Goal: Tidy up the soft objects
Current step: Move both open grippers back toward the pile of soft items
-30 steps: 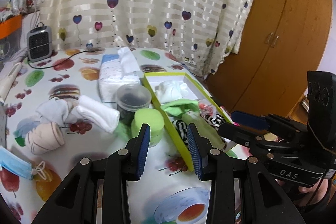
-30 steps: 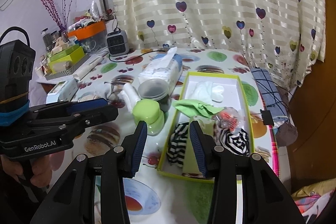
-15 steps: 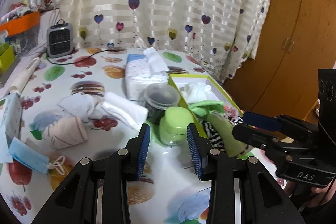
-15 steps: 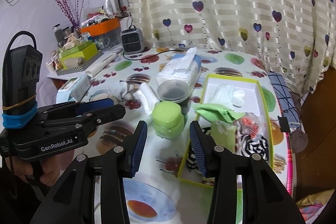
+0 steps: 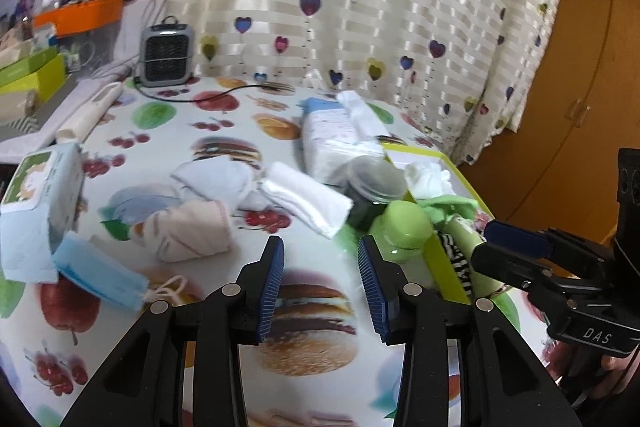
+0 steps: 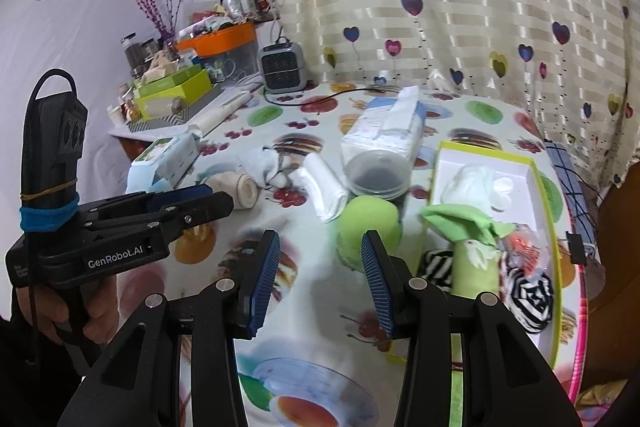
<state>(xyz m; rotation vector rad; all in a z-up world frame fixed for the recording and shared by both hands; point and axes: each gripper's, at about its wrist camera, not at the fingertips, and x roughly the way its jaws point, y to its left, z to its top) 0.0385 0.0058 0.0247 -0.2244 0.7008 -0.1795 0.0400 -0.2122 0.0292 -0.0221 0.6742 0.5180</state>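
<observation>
A yellow-green box on the right of the table holds white cloth, a green cloth, a green roll and striped socks. On the table lie a rolled white towel, a crumpled white cloth, a beige rolled cloth and a blue face mask. My left gripper is open and empty, above the table in front of the beige cloth and towel. My right gripper is open and empty, in front of the green jar.
A tissue pack, a clear lidded tub, a wet-wipe pack and a small grey heater stand on the fruit-print tablecloth. Clutter boxes sit at the far left. A curtain and a wooden wardrobe are behind.
Both grippers have swung left, away from the box, toward the loose cloths on the table. Both stay open and empty.
</observation>
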